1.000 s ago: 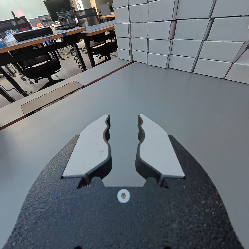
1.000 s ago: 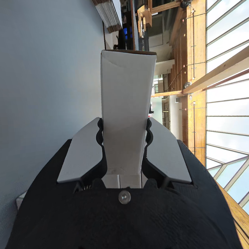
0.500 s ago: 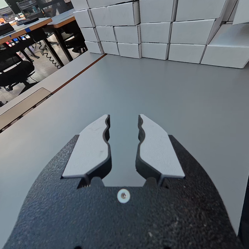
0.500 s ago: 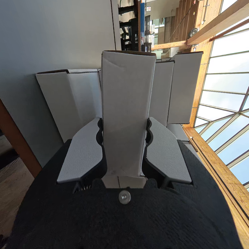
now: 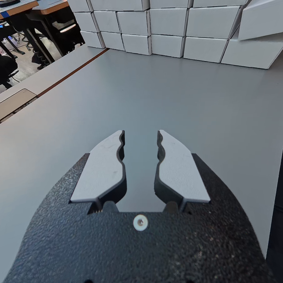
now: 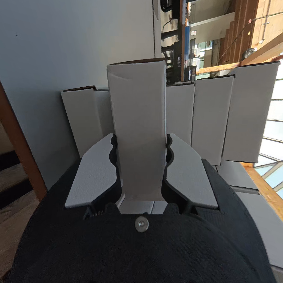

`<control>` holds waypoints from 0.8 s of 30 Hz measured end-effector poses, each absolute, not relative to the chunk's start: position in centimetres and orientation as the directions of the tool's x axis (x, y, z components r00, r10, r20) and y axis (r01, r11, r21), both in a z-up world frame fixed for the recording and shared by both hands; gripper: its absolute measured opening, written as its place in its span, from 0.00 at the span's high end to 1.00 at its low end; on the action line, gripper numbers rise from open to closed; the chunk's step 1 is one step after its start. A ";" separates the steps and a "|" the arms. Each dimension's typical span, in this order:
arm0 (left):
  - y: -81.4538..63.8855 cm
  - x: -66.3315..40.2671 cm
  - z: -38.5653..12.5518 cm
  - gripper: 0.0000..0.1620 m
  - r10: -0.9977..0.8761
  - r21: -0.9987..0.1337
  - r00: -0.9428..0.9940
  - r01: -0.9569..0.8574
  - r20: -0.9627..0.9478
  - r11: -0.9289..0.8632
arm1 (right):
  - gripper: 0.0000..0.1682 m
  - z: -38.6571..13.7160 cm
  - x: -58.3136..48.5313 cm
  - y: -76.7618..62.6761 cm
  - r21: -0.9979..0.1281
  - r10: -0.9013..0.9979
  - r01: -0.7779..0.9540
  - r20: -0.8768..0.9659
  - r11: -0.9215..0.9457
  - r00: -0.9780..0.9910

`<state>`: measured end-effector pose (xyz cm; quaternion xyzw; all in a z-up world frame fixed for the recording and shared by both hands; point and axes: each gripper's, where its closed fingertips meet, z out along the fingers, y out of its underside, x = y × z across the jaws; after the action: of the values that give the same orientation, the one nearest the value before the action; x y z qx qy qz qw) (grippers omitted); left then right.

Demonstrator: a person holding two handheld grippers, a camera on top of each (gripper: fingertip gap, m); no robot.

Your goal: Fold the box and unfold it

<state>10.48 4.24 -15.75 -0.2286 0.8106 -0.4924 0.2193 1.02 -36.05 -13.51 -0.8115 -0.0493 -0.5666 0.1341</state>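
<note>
My right gripper is shut on a folded white cardboard box, gripping its two long sides. The box stands out past the fingertips, its brown inner edge showing at the far end. This view is rolled sideways. My left gripper is open and empty, held low over the grey table. A tilted, blurred white box shows at the upper right of the left wrist view, above the stack; I cannot tell whether it is the held box.
A wall of stacked white boxes lines the table's far edge, and shows behind the held box. Desks and chairs stand beyond the table's left edge. The table's right edge drops off close by.
The right gripper has swung with the box from facing the room to facing the stacked boxes. The left wrist view has turned right, toward the stack. Both grips are unchanged.
</note>
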 end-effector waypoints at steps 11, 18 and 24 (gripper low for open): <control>4.1 9.9 -17.2 0.72 -0.554 -0.887 -0.826 -0.177 -0.102 0.427 | 0.59 -14.6 0.2 -35.6 -0.361 -0.215 0.076 0.697 -0.930 0.685; 4.9 9.9 -17.5 0.72 -0.563 -0.892 -0.823 -0.193 -0.080 0.409 | 0.67 -13.6 1.2 -37.2 -0.350 -0.269 -0.001 0.718 -0.937 0.642; 5.6 9.8 -17.8 0.71 -0.569 -0.895 -0.819 -0.197 -0.074 0.401 | 0.66 -13.6 0.8 -36.8 -0.372 -0.305 -0.041 0.687 -0.927 0.659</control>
<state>9.80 5.61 -17.80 -0.2347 0.8156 -0.4944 0.1878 0.77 -36.81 -13.63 -0.8959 0.0967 -0.4012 0.1645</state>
